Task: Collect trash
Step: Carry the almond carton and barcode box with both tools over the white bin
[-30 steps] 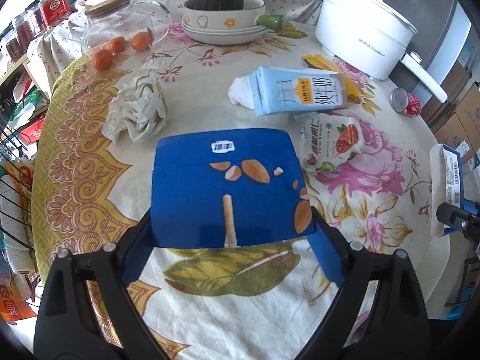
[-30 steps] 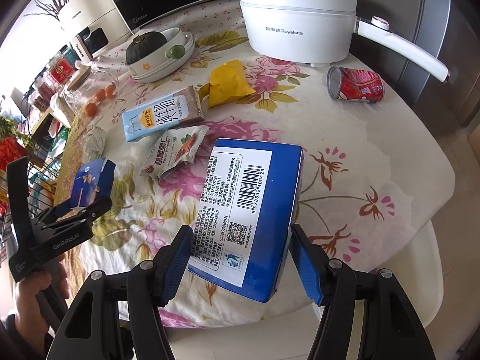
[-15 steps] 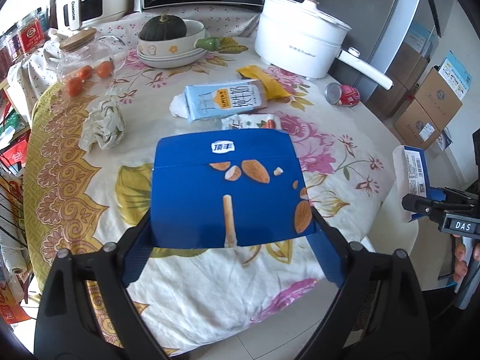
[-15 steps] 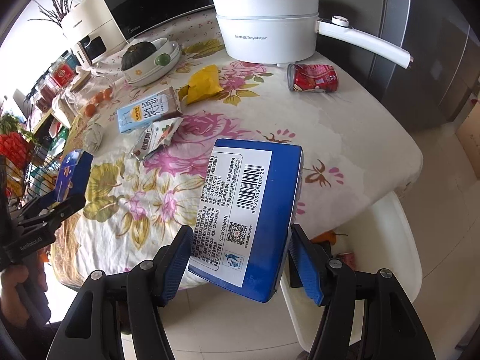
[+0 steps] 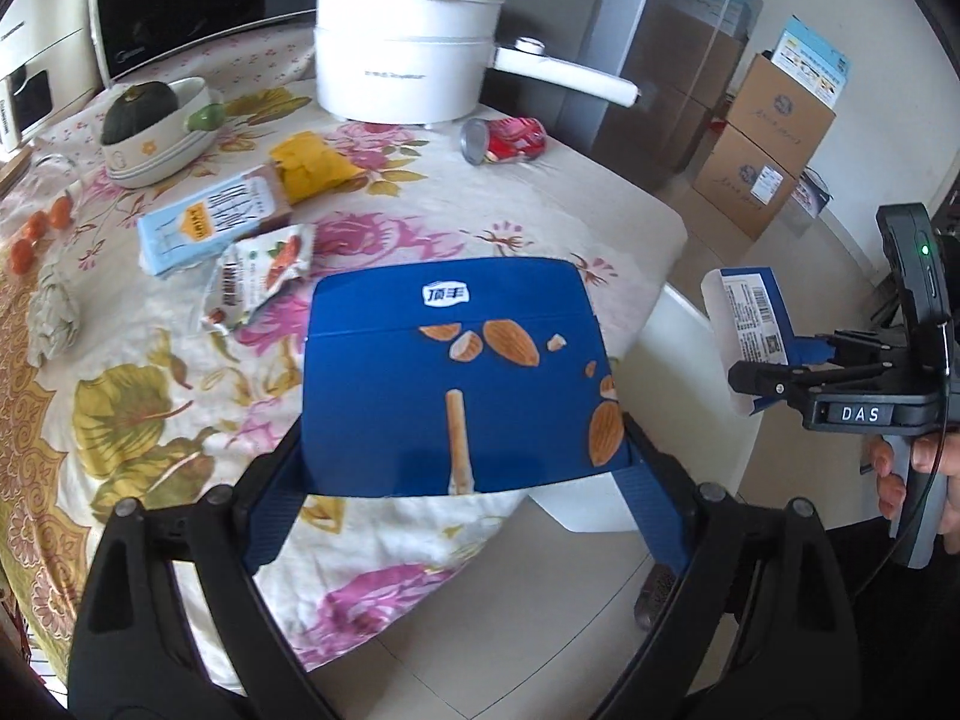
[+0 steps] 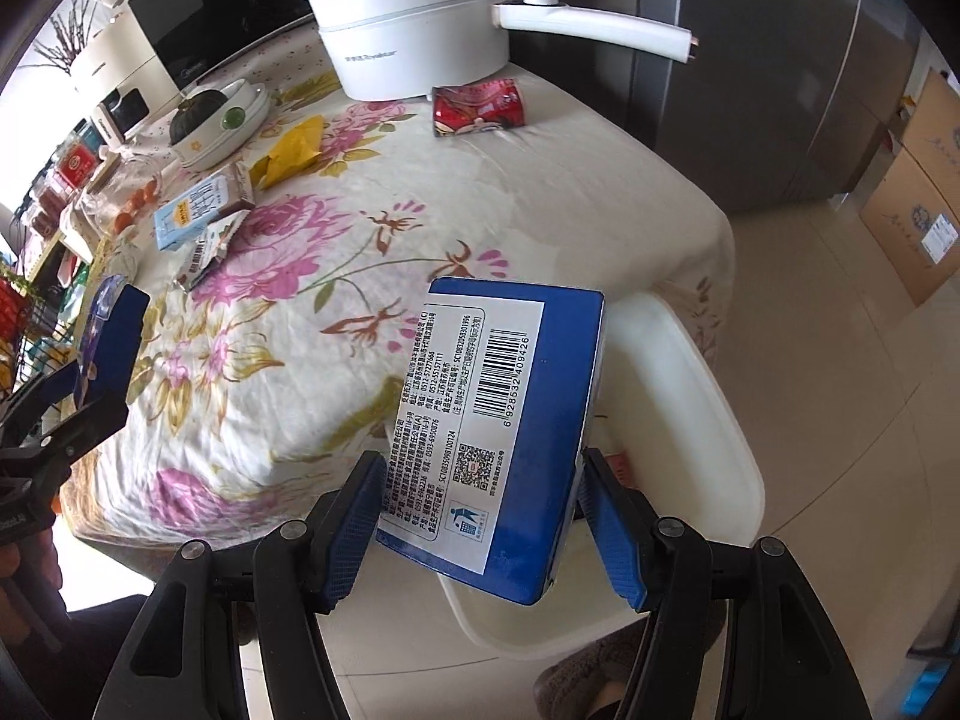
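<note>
My left hand-held gripper [image 5: 462, 474] is clamped on a blue almond box [image 5: 456, 372], its pads pressing both sides, held above the near edge of the table [image 5: 540, 222]. My right hand-held gripper [image 6: 480, 510] grips a second blue box [image 6: 510, 420], barcode label up, over a white bin [image 6: 690, 408] that stands on the floor just beside the table's corner. Something red lies inside the bin, too hidden to name.

On the table, taking the white pot [image 5: 408, 54] at the far edge as landmark: nearest me and well short of it lies a torn snack wrapper [image 5: 258, 276], touching a light blue milk carton [image 5: 210, 222] just beyond. A yellow packet [image 5: 312, 168] lies past the carton, closer to the pot. A crushed red can [image 5: 510, 138] lies on its side just in front of the pot, under its handle. Left of the pot stands a bowl [image 5: 162, 144] with a dark squash in it. A crumpled tissue [image 5: 54, 312] lies at the table's left side, well apart from the pot.
</note>
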### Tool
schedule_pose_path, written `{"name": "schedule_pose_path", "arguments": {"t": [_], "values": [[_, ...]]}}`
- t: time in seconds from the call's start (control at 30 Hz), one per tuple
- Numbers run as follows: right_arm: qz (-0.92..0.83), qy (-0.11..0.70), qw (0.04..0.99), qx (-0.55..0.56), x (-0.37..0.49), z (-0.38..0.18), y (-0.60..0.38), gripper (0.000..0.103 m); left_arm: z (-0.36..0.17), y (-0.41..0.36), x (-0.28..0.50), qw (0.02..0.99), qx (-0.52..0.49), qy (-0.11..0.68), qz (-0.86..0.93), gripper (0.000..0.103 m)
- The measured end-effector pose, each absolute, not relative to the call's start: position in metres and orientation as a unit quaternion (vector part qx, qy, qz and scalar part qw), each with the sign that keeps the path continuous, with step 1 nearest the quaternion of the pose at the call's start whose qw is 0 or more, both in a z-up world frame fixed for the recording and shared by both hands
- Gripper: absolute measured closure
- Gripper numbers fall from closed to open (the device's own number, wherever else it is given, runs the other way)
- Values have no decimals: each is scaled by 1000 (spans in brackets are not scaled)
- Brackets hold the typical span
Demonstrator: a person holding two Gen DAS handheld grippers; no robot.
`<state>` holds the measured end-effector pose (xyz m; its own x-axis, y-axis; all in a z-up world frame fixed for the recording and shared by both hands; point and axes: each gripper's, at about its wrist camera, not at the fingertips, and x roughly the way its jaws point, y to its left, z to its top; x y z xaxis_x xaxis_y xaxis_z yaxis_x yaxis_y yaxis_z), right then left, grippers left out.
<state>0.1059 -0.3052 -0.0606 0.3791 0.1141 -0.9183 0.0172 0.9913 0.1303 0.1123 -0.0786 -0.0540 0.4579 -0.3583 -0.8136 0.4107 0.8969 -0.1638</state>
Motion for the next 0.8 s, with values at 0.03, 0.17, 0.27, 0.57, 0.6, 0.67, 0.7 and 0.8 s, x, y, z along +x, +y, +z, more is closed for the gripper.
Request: {"name": "schedule_pose_path", "arguments": {"t": [0.03, 0.17, 0.27, 0.57, 0.6, 0.67, 0.7, 0.8], "values": [[25, 557, 828, 61, 104, -62, -311, 37, -56, -88, 111, 851, 34, 470, -233, 10], [8, 561, 825, 68, 94, -68, -336, 37, -65, -124, 107, 838, 55, 472, -267, 10], [-6, 564, 822, 73, 87, -73, -354, 37, -71, -150, 104, 829, 71, 474, -290, 10], [-32, 574, 814, 86, 79, -85, -389, 36, -96, -205, 99, 800, 111, 485, -335, 10], [-34, 574, 813, 86, 78, -86, -392, 36, -98, -208, 99, 799, 113, 486, -336, 10], [-36, 576, 812, 87, 78, -87, -396, 36, -102, -213, 99, 798, 115, 485, -338, 9], [-37, 577, 811, 88, 78, -88, -398, 36, -103, -215, 98, 799, 116, 483, -339, 8], [-41, 578, 810, 92, 77, -88, -403, 36, -109, -221, 99, 802, 138, 480, -327, 1]]}}
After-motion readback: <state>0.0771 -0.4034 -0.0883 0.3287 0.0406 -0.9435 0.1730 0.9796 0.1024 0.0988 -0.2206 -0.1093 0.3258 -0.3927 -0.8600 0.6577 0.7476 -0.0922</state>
